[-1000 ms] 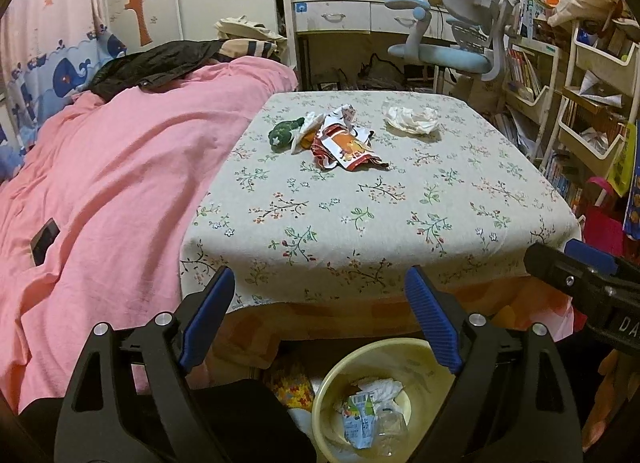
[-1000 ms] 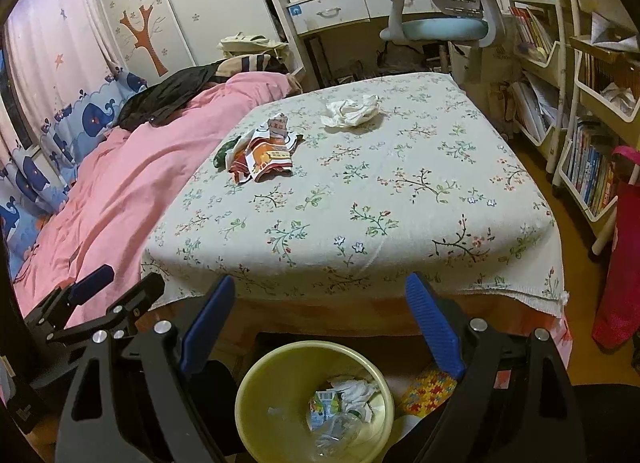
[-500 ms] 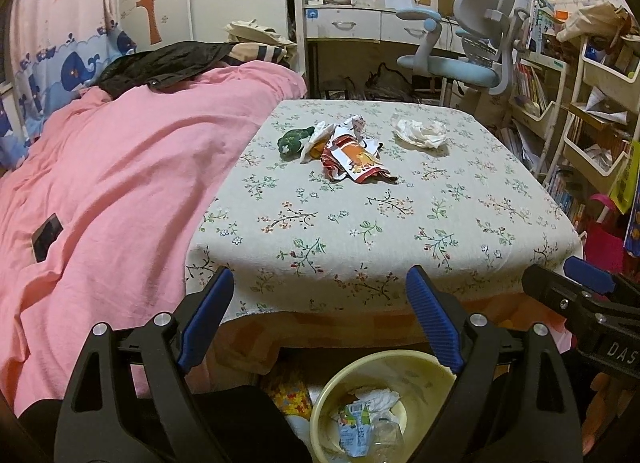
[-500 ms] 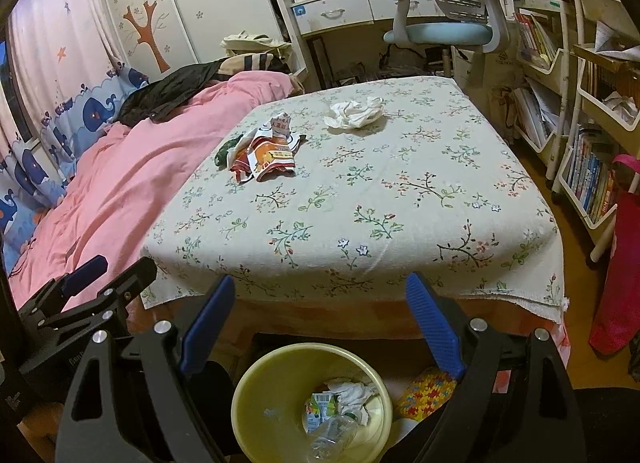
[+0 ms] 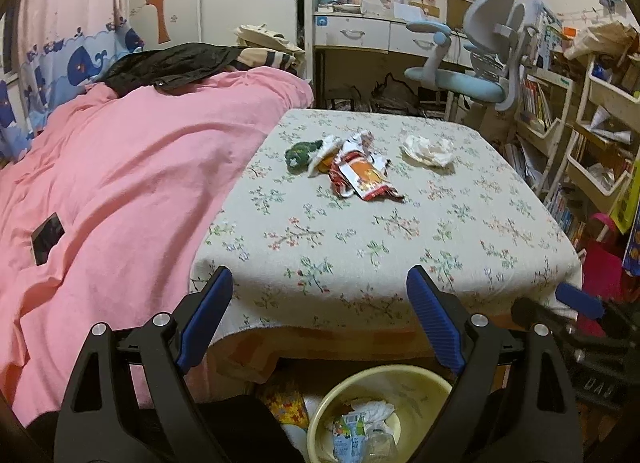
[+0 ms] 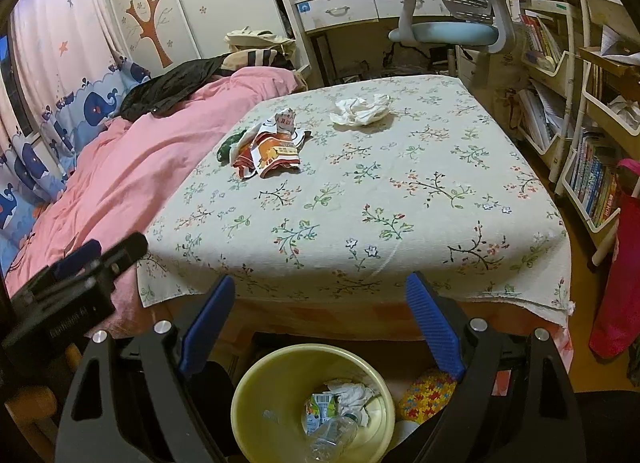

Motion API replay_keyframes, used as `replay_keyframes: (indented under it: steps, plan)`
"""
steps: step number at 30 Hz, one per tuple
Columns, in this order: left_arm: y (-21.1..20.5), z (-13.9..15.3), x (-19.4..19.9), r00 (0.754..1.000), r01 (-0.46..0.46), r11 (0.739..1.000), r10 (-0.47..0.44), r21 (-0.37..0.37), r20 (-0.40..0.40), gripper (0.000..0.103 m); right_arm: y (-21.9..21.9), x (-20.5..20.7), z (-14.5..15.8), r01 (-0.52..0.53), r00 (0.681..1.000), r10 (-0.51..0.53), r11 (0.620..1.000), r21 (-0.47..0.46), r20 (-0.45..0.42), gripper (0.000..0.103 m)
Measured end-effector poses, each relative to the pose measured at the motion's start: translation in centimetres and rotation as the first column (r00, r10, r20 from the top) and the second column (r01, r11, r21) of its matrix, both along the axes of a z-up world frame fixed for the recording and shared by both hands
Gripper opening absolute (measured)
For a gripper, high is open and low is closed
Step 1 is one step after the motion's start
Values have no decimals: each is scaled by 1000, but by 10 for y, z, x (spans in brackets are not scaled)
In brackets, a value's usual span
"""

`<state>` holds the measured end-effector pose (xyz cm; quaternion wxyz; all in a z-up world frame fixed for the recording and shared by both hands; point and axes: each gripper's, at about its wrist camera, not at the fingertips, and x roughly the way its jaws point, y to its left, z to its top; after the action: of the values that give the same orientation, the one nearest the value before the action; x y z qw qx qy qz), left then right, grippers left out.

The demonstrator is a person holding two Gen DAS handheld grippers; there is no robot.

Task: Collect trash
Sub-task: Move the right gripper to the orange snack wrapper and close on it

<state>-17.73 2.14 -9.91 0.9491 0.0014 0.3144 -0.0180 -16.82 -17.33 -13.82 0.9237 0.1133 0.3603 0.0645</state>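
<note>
Lying at upper centre of the table (image 6: 400, 199), wrappers (image 6: 268, 149) and tissue (image 6: 362, 111) are awaited; both grippers (image 5: 320, 303) (image 6: 320, 303) are held released above the bin (image 6: 256, 391); a forward reach is needed.

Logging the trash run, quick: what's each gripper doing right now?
Left gripper: open, holding nothing.
Right gripper: open, holding nothing.
</note>
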Motion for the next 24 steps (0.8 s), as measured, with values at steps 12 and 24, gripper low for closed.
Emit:
replay_keyframes:
  steps: [12,24]
  plan:
    - [21,23,35,998,-55,998,55,-21,15,87,13,23,0,-42,999,42,999,5,-15,84]
    - [70,46,97,984,-177,981,178,-80,11,88,60,125,2,-138,990,138,990,-4,-24,84]
